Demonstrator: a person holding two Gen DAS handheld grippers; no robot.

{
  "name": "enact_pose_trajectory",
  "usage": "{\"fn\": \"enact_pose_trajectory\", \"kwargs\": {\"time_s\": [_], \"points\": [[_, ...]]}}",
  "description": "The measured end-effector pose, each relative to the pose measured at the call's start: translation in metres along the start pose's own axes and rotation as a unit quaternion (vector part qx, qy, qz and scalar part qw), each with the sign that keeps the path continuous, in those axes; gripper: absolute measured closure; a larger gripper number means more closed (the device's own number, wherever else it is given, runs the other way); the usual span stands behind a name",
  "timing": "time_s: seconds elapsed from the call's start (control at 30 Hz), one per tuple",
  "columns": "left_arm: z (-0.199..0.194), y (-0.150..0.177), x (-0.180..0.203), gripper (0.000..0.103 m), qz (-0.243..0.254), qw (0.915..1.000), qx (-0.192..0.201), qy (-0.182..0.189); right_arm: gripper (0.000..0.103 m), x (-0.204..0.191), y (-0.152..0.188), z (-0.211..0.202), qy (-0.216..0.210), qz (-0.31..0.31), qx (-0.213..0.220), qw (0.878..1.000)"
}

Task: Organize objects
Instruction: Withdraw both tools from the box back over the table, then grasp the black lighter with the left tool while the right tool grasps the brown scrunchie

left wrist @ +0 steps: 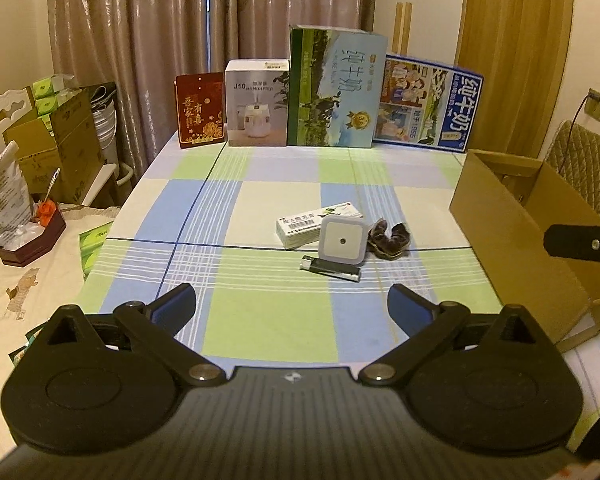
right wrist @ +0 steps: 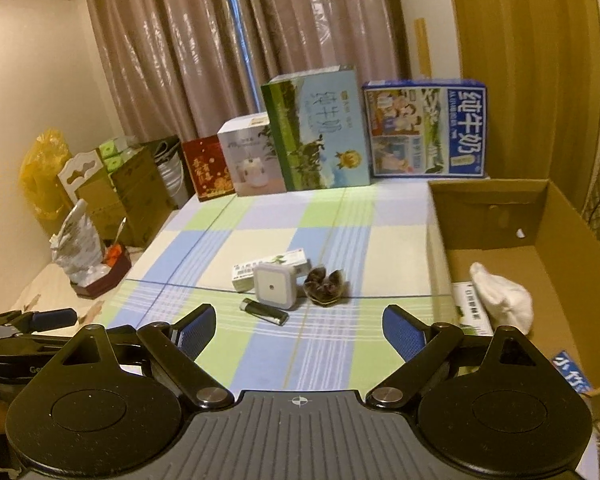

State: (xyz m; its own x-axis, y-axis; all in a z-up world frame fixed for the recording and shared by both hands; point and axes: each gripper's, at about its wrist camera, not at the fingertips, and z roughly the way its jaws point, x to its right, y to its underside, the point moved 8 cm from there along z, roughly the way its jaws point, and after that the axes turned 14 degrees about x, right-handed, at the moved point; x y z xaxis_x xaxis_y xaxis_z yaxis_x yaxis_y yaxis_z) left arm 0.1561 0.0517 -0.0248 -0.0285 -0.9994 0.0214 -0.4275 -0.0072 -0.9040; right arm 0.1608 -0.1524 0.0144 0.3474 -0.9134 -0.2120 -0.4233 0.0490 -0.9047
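Checked blue-green tablecloth (left wrist: 260,200) before brown curtains. Mid-table cluster: white square night light (left wrist: 342,241), white-green carton (left wrist: 300,228) behind it, black lighter (left wrist: 330,269) in front, dark scrunchie (left wrist: 392,239) beside. Open cardboard box (right wrist: 556,248) at right holds white cloth (right wrist: 504,300). Your left gripper (left wrist: 292,308) and right gripper (right wrist: 298,330) hover near, jaws apart, empty.

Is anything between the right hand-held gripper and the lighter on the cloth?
Nothing visible. The right hand-held gripper is open with only bare tablecloth before the lighter. The night light and scrunchie sit just behind it.
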Motion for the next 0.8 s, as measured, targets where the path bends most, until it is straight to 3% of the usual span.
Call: {"fn": "enact_pose_trajectory", "kwargs": {"time_s": [0.4, 0.8], "points": [[0.062, 0.013, -0.014, 0.003, 0.021, 0.9995, -0.018, 0.011, 0.015, 0.004, 0.023, 0.075, 0.006, 0.000, -0.030, 1.000], [0.141, 0.040, -0.004, 0.003, 0.036, 0.9969, -0.041, 0.057, 0.016, 0.032, 0.060, 0.155, 0.027, -0.012, -0.068, 0.997]]}}
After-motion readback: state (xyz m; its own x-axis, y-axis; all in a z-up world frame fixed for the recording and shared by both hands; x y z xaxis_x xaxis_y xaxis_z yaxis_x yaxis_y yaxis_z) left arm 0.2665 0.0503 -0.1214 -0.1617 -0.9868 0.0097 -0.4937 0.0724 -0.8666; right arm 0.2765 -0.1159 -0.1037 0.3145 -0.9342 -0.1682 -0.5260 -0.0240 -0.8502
